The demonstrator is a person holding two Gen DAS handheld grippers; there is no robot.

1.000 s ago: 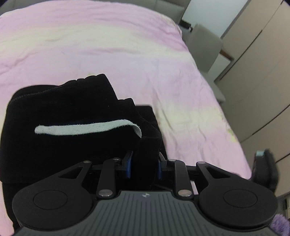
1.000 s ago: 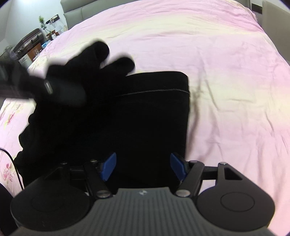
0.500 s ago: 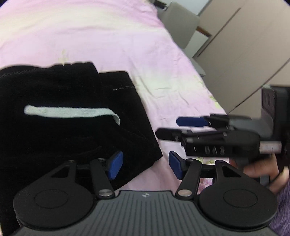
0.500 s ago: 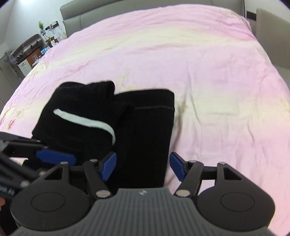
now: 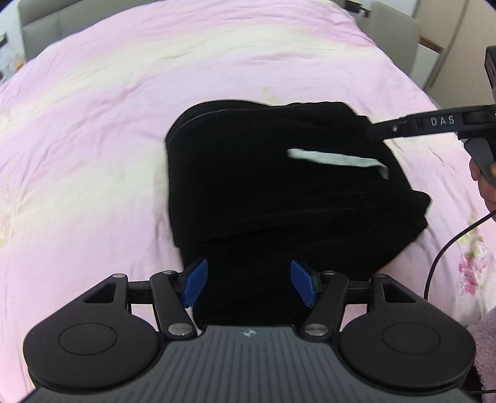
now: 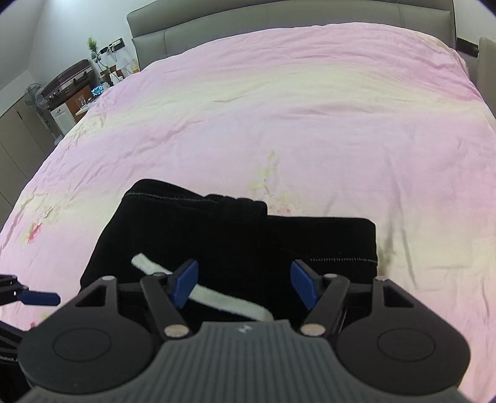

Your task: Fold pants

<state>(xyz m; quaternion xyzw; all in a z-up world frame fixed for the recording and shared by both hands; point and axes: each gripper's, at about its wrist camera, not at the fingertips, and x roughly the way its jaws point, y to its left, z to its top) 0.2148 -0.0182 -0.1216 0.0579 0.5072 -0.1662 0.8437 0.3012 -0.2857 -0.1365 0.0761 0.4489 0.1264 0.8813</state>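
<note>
The black pants [image 5: 279,192] lie folded in a thick bundle on the pink bed sheet [image 5: 93,139], with a white strip [image 5: 338,159] across the top. My left gripper [image 5: 248,272] hovers over the bundle's near edge. Its jaws are opening, and the fabric lies below them, untouched by the blue pads. One finger of the right gripper [image 5: 403,125] reaches in from the right, above the pants. In the right wrist view the right gripper [image 6: 245,276] stands open above the pants [image 6: 248,235] and the white strip [image 6: 217,297], holding nothing.
The pink sheet [image 6: 310,124] spreads wide beyond the pants up to a grey headboard [image 6: 279,21]. A dark case and small items [image 6: 68,80] stand left of the bed. A grey chair [image 5: 393,21] is at the far right. A black cable [image 5: 443,248] hangs by a person's hand [image 5: 483,183].
My left gripper let go of the black fabric, opened wide and swung round, so the bundle is now centred. The right gripper drew back and rose, and the pants sit lower in its view.
</note>
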